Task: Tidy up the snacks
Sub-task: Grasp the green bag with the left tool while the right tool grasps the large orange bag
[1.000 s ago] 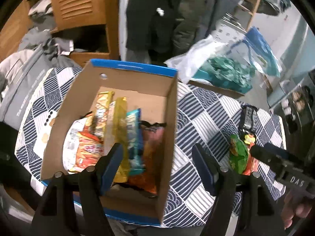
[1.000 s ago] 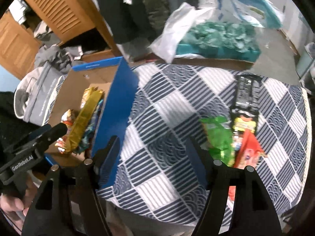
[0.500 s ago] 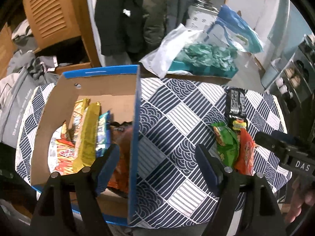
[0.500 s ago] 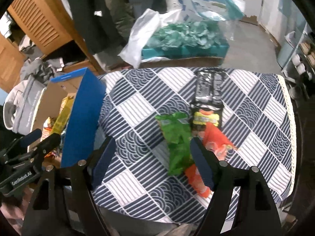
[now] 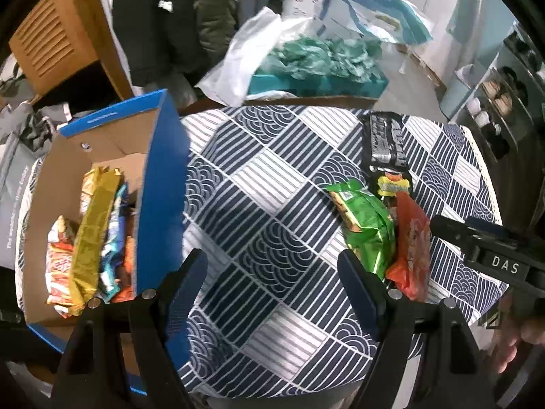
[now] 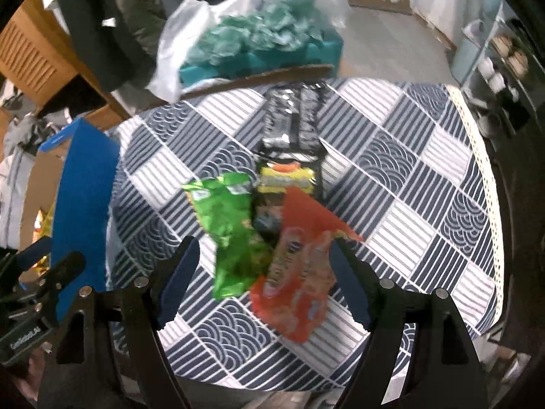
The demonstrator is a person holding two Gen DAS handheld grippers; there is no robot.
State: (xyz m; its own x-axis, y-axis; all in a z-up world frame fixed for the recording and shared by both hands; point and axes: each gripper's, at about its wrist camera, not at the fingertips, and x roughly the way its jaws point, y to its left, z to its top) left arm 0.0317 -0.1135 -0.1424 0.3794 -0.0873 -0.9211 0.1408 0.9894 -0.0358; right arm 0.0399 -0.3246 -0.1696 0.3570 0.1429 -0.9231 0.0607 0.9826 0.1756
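Both grippers swung from the box [image 5: 160,184] toward the snack packets [image 6: 269,238] (fingers [image 6: 177,283] wide, empty), now between the right pair.

One box [image 5: 160,184], three loose snack packets [image 6: 235,231] [image 6: 299,279] [image 6: 289,126], two tools [image 5: 272,286] [image 6: 262,279]

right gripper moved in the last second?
Yes. The right gripper has swung away from the blue box and now sits over the green packet and orange packet.

patterned tablecloth [image 5: 272,177] | teal box of crumpled green paper [image 5: 320,68] behind | white plastic bag [image 5: 238,61] | wooden louvred door [image 5: 51,44]
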